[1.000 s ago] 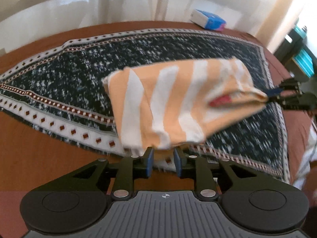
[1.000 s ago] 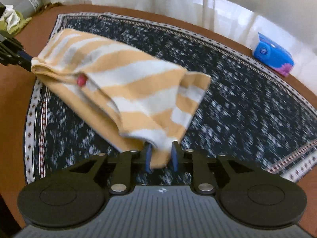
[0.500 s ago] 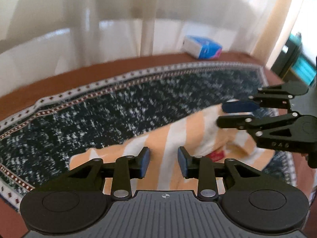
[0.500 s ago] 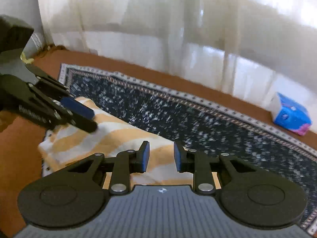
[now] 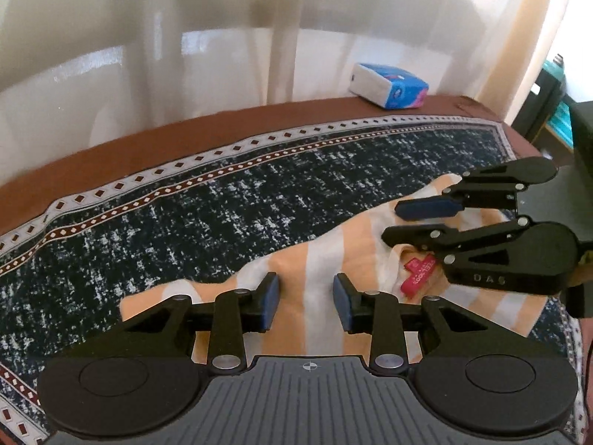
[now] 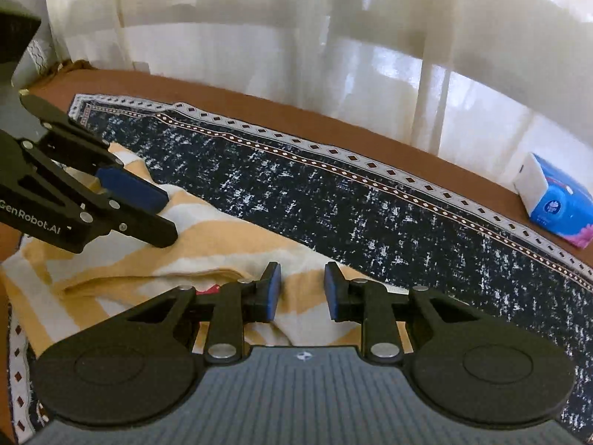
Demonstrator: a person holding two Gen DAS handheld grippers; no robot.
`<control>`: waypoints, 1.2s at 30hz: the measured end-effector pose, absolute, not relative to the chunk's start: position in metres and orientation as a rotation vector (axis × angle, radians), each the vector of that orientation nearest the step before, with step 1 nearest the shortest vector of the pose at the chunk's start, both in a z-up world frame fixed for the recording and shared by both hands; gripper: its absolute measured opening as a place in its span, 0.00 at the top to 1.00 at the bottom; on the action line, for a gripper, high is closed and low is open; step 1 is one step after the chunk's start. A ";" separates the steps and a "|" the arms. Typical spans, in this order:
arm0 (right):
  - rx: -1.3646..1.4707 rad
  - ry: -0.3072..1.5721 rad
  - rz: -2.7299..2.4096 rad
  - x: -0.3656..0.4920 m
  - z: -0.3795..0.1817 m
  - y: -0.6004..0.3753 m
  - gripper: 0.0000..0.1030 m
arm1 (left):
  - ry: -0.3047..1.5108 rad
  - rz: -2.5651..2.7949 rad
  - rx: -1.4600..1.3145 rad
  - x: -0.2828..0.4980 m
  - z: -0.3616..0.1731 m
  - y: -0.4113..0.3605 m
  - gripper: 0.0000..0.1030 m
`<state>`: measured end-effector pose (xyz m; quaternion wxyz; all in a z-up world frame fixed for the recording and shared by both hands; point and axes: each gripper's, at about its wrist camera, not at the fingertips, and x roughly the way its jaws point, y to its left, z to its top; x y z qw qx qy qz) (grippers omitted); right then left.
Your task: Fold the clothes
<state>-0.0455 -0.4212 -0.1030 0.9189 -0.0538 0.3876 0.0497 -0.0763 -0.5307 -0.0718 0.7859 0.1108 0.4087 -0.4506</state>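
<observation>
The orange-and-white striped garment (image 5: 326, 259) lies bunched and partly folded on the dark patterned cloth (image 5: 222, 215) that covers the brown counter (image 5: 111, 148), toward the near right corner of that cloth. Both tongs stand with their pads apart and grip nothing: the left tongs (image 5: 305, 298) hover just above the garment's near edge, and the right tongs (image 6: 302, 293) hover over its other side, each visible from the other's camera. A red label (image 5: 418, 274) shows at what looks like the neckline, though the folds there are too rumpled to be sure which part it is. A blue tissue pack (image 5: 389, 89) sits well apart at the far edge of the counter, by the curtain (image 5: 222, 37).

The step in hand seems to be the pause between folds, the cloth laid down and released. The next move likely calls for lowering each pair of tongs onto a fresh edge or corner, pinching only the top layers, and carrying them across evenly so the stack doesn't skew.
</observation>
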 end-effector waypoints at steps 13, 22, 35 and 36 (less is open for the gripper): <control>-0.028 0.771 -0.010 -0.094 -0.112 -0.441 0.59 | 0.853 -0.791 0.136 -0.095 -0.089 -0.489 0.45; -0.019 0.744 -0.034 -0.114 -0.085 -0.433 0.53 | 0.865 -0.791 0.108 -0.114 -0.071 -0.473 0.39; 0.008 0.832 -0.080 -0.122 -0.106 -0.436 0.51 | 0.870 -0.774 0.183 -0.129 -0.082 -0.478 0.36; 0.047 0.809 -0.085 -0.128 -0.098 -0.442 0.50 | 0.871 -0.782 0.157 -0.130 -0.076 -0.475 0.36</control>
